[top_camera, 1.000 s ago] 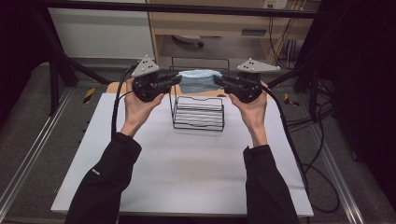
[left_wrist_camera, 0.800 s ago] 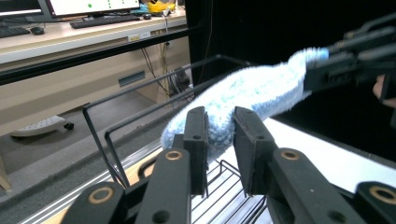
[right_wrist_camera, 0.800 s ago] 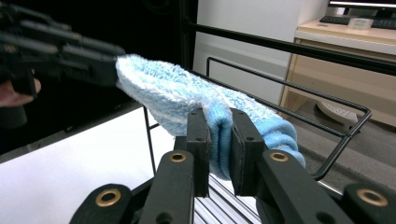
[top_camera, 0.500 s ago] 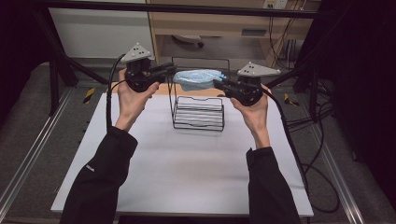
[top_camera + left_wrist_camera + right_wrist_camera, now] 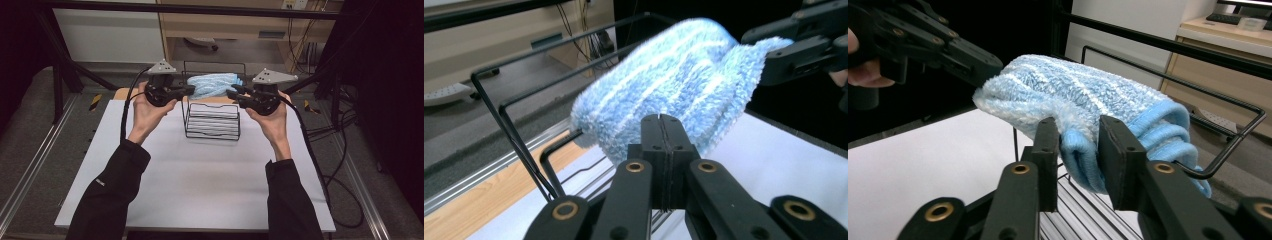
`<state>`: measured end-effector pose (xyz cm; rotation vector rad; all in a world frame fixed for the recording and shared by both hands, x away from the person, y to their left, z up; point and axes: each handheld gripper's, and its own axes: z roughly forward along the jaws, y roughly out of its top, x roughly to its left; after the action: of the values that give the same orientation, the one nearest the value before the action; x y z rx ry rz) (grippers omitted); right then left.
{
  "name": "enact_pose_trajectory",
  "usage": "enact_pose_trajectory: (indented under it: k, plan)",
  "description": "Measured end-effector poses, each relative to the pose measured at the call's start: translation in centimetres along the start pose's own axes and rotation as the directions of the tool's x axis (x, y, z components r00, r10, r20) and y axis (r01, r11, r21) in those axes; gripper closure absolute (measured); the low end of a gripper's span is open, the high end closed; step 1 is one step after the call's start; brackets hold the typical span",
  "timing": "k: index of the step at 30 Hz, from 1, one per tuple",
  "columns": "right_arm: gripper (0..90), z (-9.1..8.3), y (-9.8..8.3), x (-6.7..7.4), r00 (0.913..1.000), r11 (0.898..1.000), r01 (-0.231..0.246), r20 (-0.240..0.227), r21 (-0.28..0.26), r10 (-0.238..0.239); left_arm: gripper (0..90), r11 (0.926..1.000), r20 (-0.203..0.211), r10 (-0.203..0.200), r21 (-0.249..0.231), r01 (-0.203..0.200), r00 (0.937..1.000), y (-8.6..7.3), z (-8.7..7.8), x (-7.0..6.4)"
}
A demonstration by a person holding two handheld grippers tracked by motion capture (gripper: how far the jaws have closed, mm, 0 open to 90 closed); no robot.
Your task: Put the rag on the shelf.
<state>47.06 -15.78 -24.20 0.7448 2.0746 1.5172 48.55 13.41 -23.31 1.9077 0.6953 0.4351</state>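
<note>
High view | blue towel (image 5: 214, 85) above wire rack (image 5: 212, 120) | left tool (image 5: 186, 89) closed empty | right tool (image 5: 234, 93) gripping towel

Towel (image 5: 214, 85) above rack (image 5: 212, 121), on table (image 5: 200, 185)

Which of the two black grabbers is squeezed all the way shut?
The left gripper: its two jaws meet flat, nothing between them. The right gripper is different, its jaws stand apart with the fluffy blue towel bunched between them.

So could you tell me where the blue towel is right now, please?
In the high view the blue towel hangs mid-table above the wire rack, between the left tool and right tool.
</note>
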Motion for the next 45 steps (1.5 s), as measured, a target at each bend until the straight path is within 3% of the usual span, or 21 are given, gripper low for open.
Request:
enact_pose_trajectory:
  k: [7, 14, 18, 20, 23, 27, 38, 45]
  plan:
    - [58.1, -0.3, 0.2, 0.1, 0.9995, 0.999, -0.028, -0.016, -0.019, 0.028, 89.9, 0.9997, -0.019, 0.010, 0.024, -0.009, 0.9998, -0.6, 0.9, 0.0]
    - [57.9, -0.4, 0.4, 0.1, 0.9954, 0.995, -0.087, -0.043, -0.049, 0.085, 89.9, 0.9988, -0.043, 0.031, 0.040, -0.029, 0.9986, -1.1, 1.6, 0.0]
    - [75.6, -0.2, 0.2, 0.2, 0.9930, 0.994, -0.106, -0.052, -0.007, 0.106, 89.8, 0.9995, -0.042, 0.022, 0.024, -0.021, 0.9989, -1.3, 1.7, 0.1]
    - [83.3, 0.1, -0.1, 0.3, 0.9950, 0.995, -0.095, -0.028, 0.028, 0.096, 89.8, 0.9995, -0.044, 0.023, 0.023, -0.022, 0.9988, -1.4, 1.7, 0.1]
    - [89.8, 0.5, -0.8, 0.0, 0.9920, 0.991, -0.126, 0.001, 0.053, 0.126, 89.8, 0.9994, -0.047, 0.028, 0.022, -0.027, 0.9985, -1.4, 1.6, 0.1]
    - [90.0, 0.8, -1.8, -0.7, 0.9847, 0.983, -0.173, 0.025, 0.062, 0.172, 89.8, 0.9995, -0.053, 0.031, 0.011, -0.031, 0.9981, -1.6, 1.7, 0.0]
    - [87.8, 1.8, -2.8, -0.7, 0.9869, 0.985, -0.155, 0.057, 0.081, 0.151, 89.5, 0.9999, -0.056, 0.000, -0.011, 0.000, 0.9984, -2.4, 2.2, 0.4]
    - [78.4, 0.8, -2.4, -0.3, 0.9887, 0.988, -0.145, 0.044, 0.051, 0.143, 79.9, 0.9995, -0.044, -0.014, -0.028, 0.013, 0.9989, -2.1, 1.2, 0.2]
